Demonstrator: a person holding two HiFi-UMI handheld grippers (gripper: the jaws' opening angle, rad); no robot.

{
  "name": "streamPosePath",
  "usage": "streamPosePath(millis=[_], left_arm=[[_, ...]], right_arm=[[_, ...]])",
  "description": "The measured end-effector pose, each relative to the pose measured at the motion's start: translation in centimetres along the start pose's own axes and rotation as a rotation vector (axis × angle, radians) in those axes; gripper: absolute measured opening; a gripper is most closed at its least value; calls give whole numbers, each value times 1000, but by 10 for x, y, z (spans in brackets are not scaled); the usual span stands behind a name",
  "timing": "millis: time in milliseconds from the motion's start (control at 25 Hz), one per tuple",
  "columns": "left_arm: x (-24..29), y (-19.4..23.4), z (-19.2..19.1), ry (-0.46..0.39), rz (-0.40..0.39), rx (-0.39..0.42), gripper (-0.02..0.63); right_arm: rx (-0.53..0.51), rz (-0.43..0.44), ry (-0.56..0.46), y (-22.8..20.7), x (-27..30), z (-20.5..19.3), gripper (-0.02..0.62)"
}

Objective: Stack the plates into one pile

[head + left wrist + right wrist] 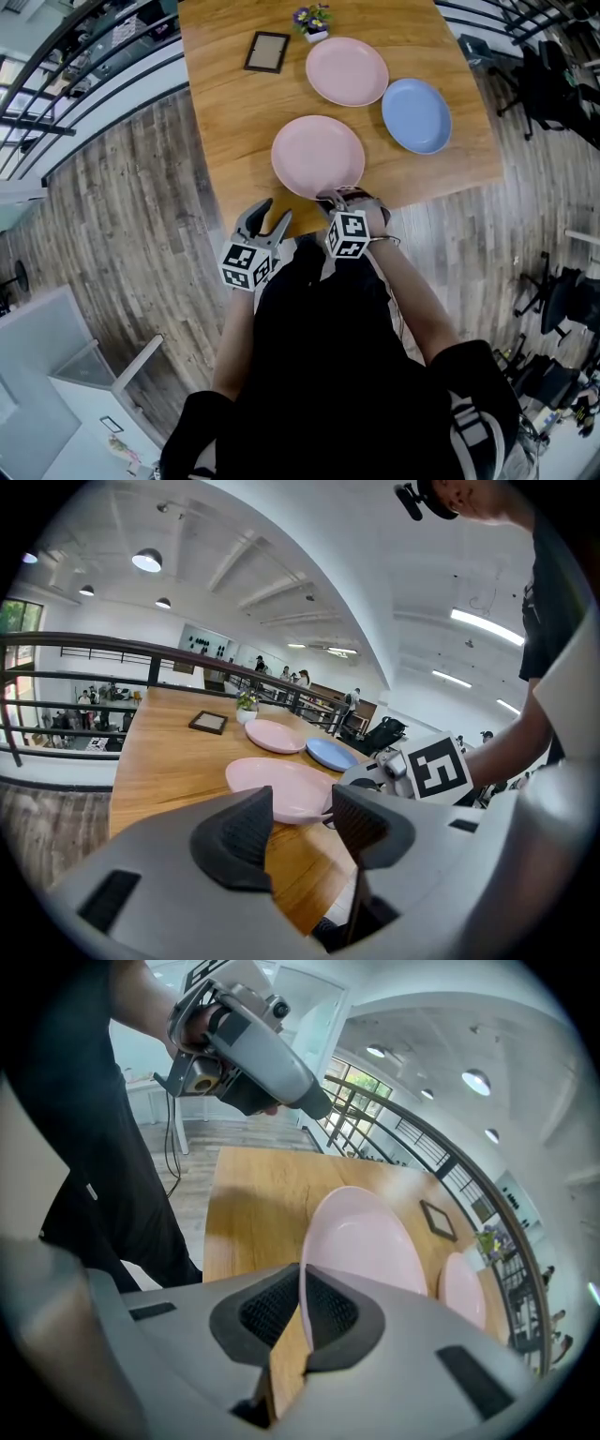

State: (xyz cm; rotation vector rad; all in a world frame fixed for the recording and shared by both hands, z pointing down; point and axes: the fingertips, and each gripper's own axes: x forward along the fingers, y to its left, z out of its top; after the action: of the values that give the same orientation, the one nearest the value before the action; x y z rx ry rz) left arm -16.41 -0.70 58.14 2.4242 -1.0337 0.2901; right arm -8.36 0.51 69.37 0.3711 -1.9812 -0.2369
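Three plates lie on the wooden table (225, 112). The near pink plate (317, 155) (366, 1241) (281, 785) sits close to the front edge, and my right gripper (330, 199) (302, 1312) is shut on its near rim. A second pink plate (347, 71) (275, 735) (464, 1288) lies farther back, with a blue plate (416, 114) (331, 753) to its right. My left gripper (265, 221) (302, 829) hangs open just off the table's front edge, left of the right one, with nothing between its fingers.
A small dark picture frame (267, 52) and a little flower pot (314, 21) stand at the back of the table. Black railings (84, 56) run along the left. Wooden floor (141, 244) surrounds the table, and office chairs (553, 84) stand to the right.
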Motion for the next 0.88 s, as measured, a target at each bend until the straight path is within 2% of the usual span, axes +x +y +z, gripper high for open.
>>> streamPosePath(millis=[880], left_arm=[[11,21,21,17,-55,50,213]], right_arm=[[39,-114,6,-40,-8,10,23]])
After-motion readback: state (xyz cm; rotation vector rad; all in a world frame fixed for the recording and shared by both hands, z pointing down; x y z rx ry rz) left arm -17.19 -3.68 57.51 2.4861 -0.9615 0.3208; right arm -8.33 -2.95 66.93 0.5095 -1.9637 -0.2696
